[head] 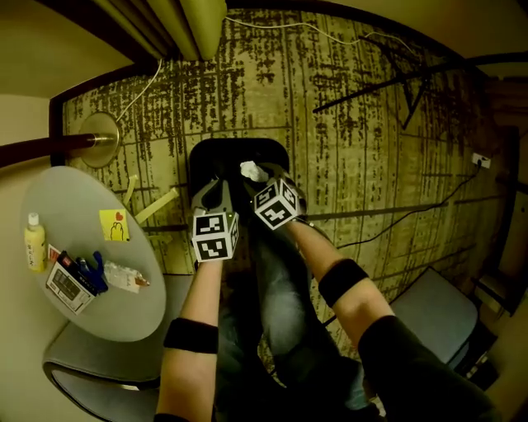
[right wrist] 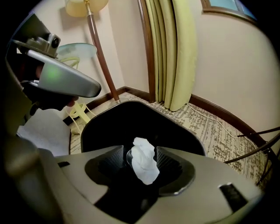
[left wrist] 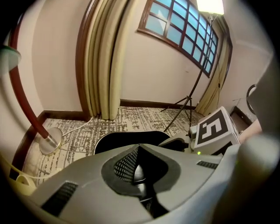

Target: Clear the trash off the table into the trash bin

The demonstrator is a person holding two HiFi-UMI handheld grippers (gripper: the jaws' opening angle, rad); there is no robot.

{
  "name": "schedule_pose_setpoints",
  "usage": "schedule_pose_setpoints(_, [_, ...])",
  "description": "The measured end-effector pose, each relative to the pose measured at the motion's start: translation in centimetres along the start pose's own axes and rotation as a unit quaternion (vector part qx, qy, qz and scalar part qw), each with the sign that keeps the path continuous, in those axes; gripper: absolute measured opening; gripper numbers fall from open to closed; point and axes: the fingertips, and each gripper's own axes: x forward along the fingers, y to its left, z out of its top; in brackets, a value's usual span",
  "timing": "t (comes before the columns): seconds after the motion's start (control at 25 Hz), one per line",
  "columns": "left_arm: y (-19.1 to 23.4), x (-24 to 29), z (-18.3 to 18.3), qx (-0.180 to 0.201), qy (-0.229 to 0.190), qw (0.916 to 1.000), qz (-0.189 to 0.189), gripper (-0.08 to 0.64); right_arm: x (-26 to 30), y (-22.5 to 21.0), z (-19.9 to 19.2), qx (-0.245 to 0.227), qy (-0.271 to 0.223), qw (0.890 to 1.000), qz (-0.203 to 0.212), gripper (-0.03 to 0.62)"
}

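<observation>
With the right gripper's (right wrist: 141, 157) jaws standing apart and the crumpled tissue (right wrist: 144, 166) hanging loose between them over the black trash bin (right wrist: 105, 127), the wad is risking snagging on one jaw or drifting past the rim onto the carpet (right wrist: 210, 127), the left gripper's (left wrist: 138, 165) jaws sitting closed.

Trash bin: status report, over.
Left hand-held gripper shut. Right hand-held gripper open over trash bin, white tissue between its jaws. Nothing blocking the bin mouth.

A lamp's round base (head: 99, 138) stands on the patterned carpet (head: 355, 140) near the curtain (head: 177, 25). A tripod (left wrist: 189, 101) stands under the window (left wrist: 183, 33), legs spread on the carpet.
</observation>
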Motion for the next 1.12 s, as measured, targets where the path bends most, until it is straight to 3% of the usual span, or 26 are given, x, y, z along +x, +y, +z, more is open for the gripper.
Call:
schedule_pose_setpoints(0.24, [0.0,-0.4,-0.6,0.000,0.000,1.0000,0.002,0.000,-0.4,0.0,-0.8,0.000,0.006,1.000,-0.010,0.287])
schedule_pose_setpoints(0.4, [-1.6,-3.3,1.1,-0.001,-0.009,1.0000,-0.003,0.000,-4.0,0.4,0.5,0.011,-0.007,1.000,-0.013,0.273])
schedule_pose_setpoints(0.44, [-2.3,-4.4,1.9,-0.001,-0.012,0.9999,-0.005,0.000,-5.8,0.4,1.4,0.013,-0.013,1.000,-0.017,0.245])
schedule_pose_setpoints(0.72, [-7.5,-18.1,13.6,-0.008,-0.046,0.9989,-0.009,0.000,-22.6,1.0,13.1,0.015,-0.095,0.995,-0.036,0.000])
schedule_pose_setpoints(0.96, [-9.3,-32.5,24.0,0.008,-0.119,0.9928,0.016,0.000,-37.8,4.5,24.8,0.005,-0.174,0.984,-0.036,0.000])
schedule_pose_setpoints(1.12, [-7.6,-39.9,27.3,-0.009,-0.167,0.9841,0.060,0.000,-44.3,8.9,30.0,-0.030,-0.211,0.977,-0.017,0.002])
